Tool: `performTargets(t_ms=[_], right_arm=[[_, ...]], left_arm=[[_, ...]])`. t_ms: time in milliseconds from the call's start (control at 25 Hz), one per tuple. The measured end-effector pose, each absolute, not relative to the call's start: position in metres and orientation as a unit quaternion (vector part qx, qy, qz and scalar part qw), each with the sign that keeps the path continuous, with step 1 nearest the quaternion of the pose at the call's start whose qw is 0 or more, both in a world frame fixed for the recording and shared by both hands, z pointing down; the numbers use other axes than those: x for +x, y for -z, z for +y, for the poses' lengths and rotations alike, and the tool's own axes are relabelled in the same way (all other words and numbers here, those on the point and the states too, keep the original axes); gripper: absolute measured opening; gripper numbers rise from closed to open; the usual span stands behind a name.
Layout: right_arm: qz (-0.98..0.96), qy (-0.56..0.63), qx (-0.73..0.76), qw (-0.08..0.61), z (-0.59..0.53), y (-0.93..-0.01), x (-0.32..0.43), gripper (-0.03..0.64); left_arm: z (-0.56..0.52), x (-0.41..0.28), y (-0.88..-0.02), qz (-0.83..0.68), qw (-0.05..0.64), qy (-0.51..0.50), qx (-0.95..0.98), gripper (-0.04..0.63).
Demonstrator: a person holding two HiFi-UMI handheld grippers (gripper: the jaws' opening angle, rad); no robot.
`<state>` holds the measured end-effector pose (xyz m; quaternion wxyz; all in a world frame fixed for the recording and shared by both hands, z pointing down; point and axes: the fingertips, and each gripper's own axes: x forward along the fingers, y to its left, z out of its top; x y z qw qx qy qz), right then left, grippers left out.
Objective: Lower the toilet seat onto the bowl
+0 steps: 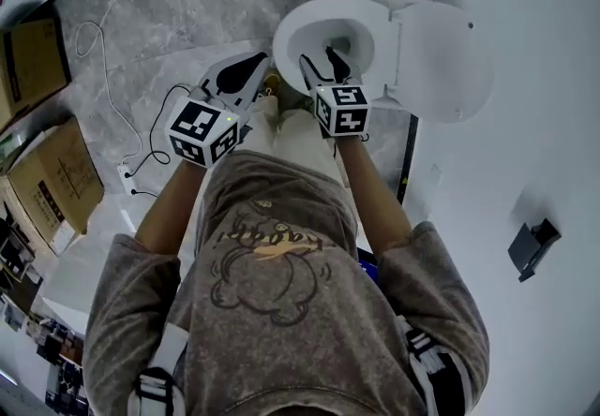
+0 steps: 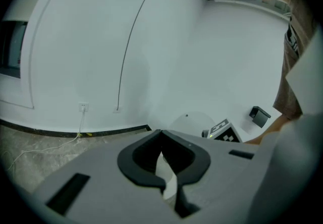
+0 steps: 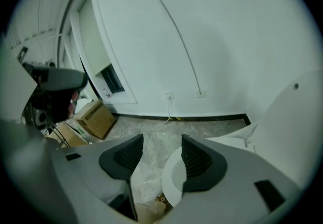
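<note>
A white toilet bowl stands at the top middle of the head view. Its seat and lid lean up against the wall to the right; I cannot tell the two apart. My right gripper hangs over the bowl's near rim, open with nothing between its fingers. The right gripper view has the bowl rim below the open right gripper and the raised lid at the right. My left gripper sits left of the bowl over the floor, shut and empty. Its tips meet in the left gripper view.
Cardboard boxes stand at the left. A white cable and power strip lie on the grey marble floor. A dark holder is fixed to the wall on the right. The person's feet stand just before the bowl.
</note>
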<state>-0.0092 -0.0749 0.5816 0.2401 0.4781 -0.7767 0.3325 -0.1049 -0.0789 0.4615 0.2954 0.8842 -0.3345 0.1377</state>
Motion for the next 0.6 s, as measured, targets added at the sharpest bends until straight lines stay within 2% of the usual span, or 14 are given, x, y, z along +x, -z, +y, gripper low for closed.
performTargets(t_ms=[280, 600], right_arm=[[-0.801, -0.278, 0.515, 0.13, -0.055, -0.429, 0.04, 0.236], [-0.811, -0.206, 0.547, 0.032, 0.01, -0.333, 0.096, 0.231]], left_arm=[[-0.073, -0.06, -0.375, -0.3, 0.256, -0.097, 0.914, 0.009], [-0.043, -0.02, -0.327, -0.268, 0.215, -0.09, 0.935, 0.009]])
